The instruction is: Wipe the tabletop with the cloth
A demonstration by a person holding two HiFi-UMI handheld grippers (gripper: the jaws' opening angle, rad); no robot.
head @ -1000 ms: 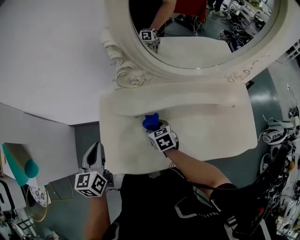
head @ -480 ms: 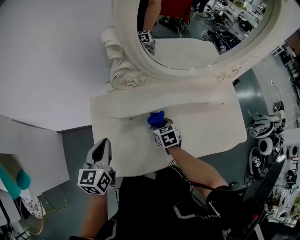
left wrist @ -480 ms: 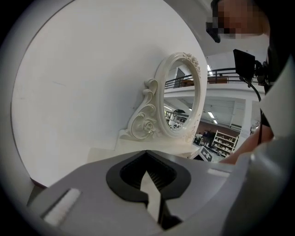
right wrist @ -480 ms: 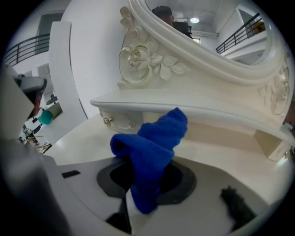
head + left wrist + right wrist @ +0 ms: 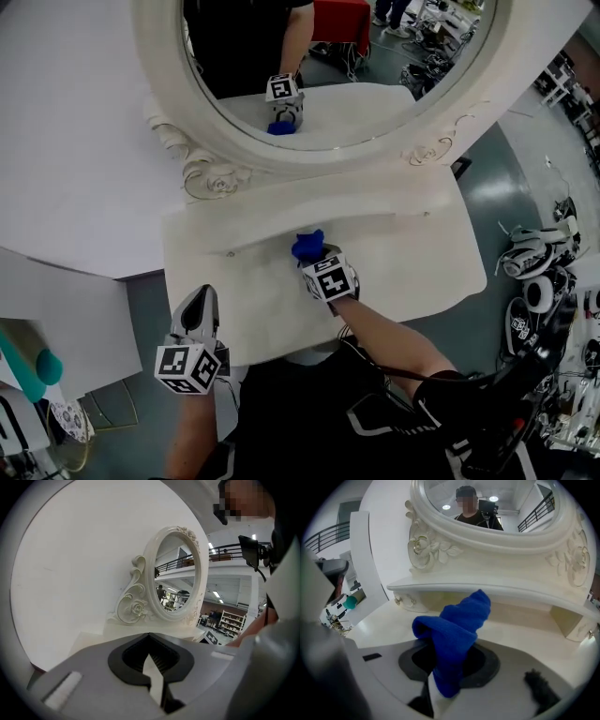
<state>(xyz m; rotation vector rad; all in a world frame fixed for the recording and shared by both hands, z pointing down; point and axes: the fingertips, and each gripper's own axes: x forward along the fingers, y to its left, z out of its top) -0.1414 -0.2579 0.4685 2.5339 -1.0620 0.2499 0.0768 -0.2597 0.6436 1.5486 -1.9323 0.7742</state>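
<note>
A blue cloth [image 5: 307, 246] is bunched at the tip of my right gripper [image 5: 312, 255], which is shut on it over the middle of the cream tabletop [image 5: 403, 253]. In the right gripper view the blue cloth [image 5: 454, 634] sticks up out of the closed jaws, in front of the raised shelf [image 5: 497, 592] under the mirror. My left gripper [image 5: 197, 314] hangs at the table's near left edge, off the surface; its jaws are shut with nothing between them in the left gripper view, gripper [image 5: 152, 667].
A big oval mirror [image 5: 347, 66] in a carved white frame [image 5: 211, 173] stands at the back of the table and reflects my right gripper. A white wall panel [image 5: 66, 141] is at the left. Grey floor with cables and gear [image 5: 544, 272] lies at the right.
The head view has shifted, so more of the mirror shows. My right gripper with the cloth has stayed near the table's middle. The left gripper has barely moved.
</note>
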